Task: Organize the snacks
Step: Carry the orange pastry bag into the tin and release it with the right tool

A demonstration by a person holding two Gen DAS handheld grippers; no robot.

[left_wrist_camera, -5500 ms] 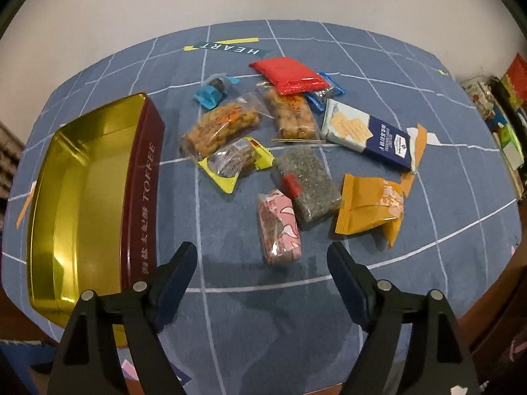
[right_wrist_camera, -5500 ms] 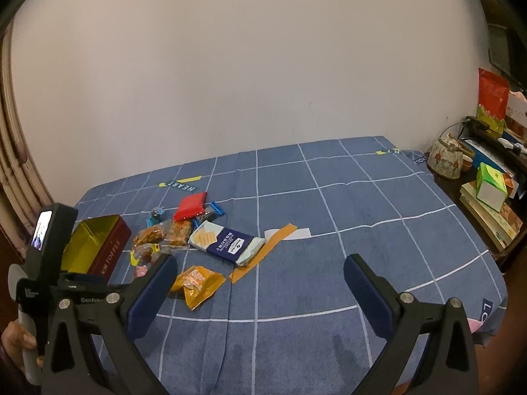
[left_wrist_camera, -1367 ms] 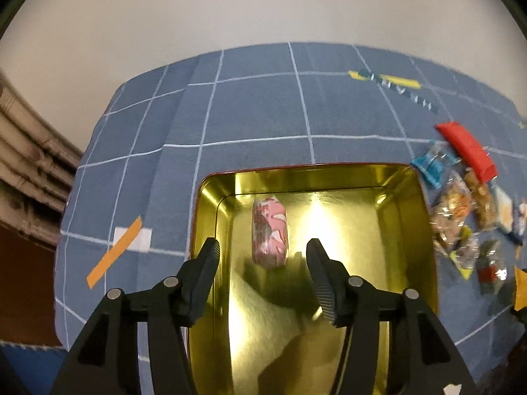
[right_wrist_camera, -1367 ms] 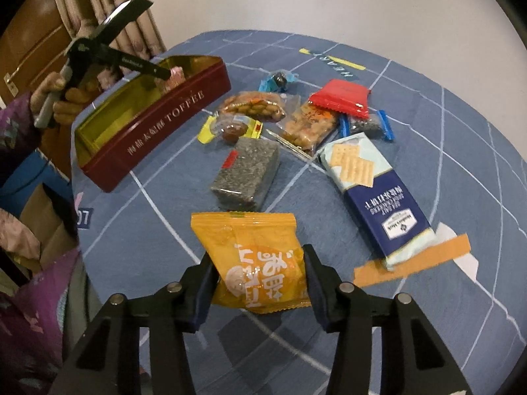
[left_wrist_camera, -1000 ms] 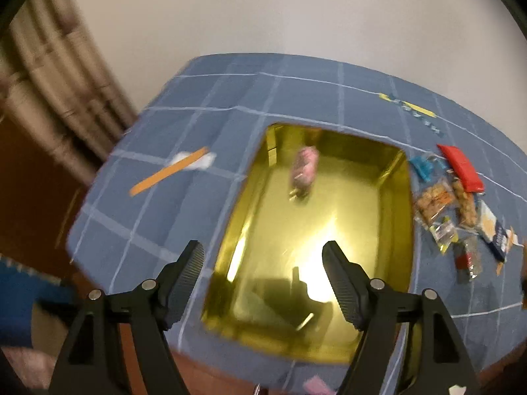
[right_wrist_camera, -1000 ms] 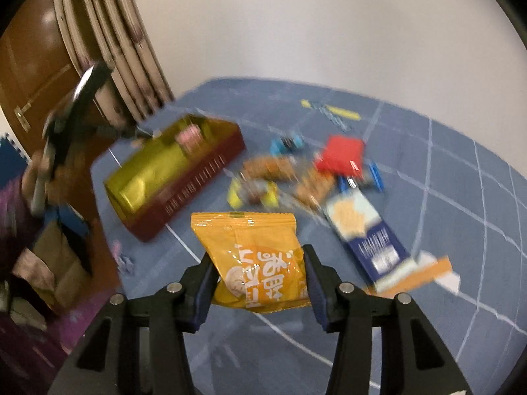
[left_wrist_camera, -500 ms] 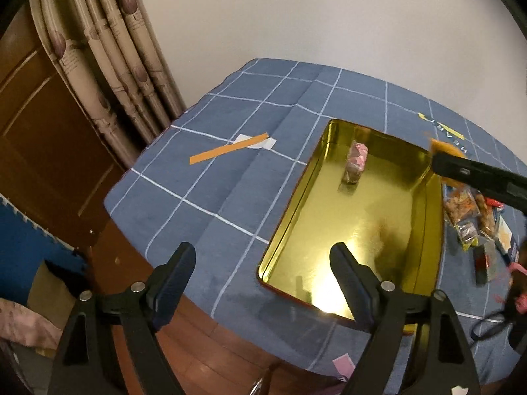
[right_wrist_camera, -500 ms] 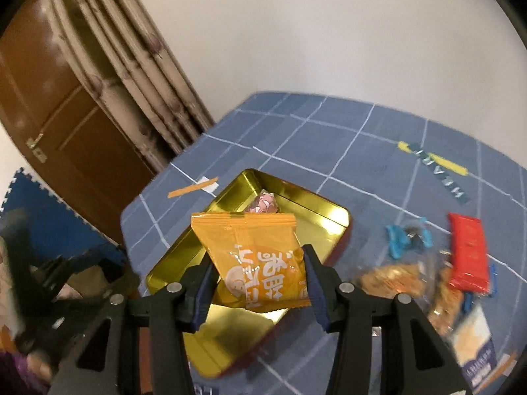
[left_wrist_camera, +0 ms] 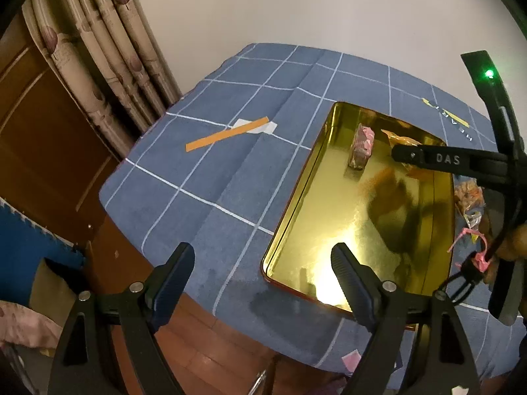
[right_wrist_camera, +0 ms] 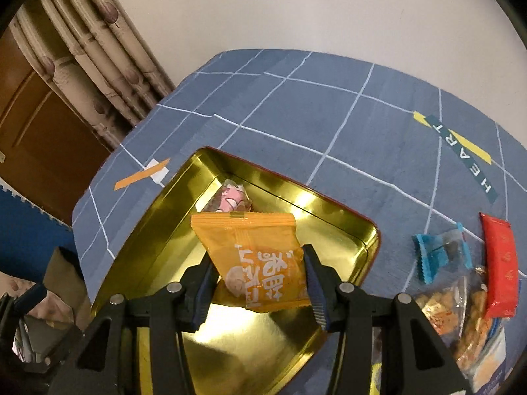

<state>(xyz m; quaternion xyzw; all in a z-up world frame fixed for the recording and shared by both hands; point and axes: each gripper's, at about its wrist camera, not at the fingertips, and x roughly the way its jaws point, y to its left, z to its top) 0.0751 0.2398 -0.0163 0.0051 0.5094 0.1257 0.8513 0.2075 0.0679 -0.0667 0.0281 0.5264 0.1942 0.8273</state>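
Your right claw (right_wrist_camera: 257,279) is clamped on the one orange packet (right_wrist_camera: 260,260), held over the gold tin (right_wrist_camera: 369,247). It hides most of the single pink snack (right_wrist_camera: 230,199) inside. Your left claw (left_wrist_camera: 263,279) has just been opening, nothing between its fingers. The loose snacks on the surface (right_wrist_camera: 296,105) are cut off at the edge, so no count.

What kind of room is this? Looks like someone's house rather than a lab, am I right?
Most likely a home. A patterned curtain hangs beside a wooden door, the table wears a blue checked cloth, and loose snack packets lie next to a gold tin. Which room, I cannot tell.
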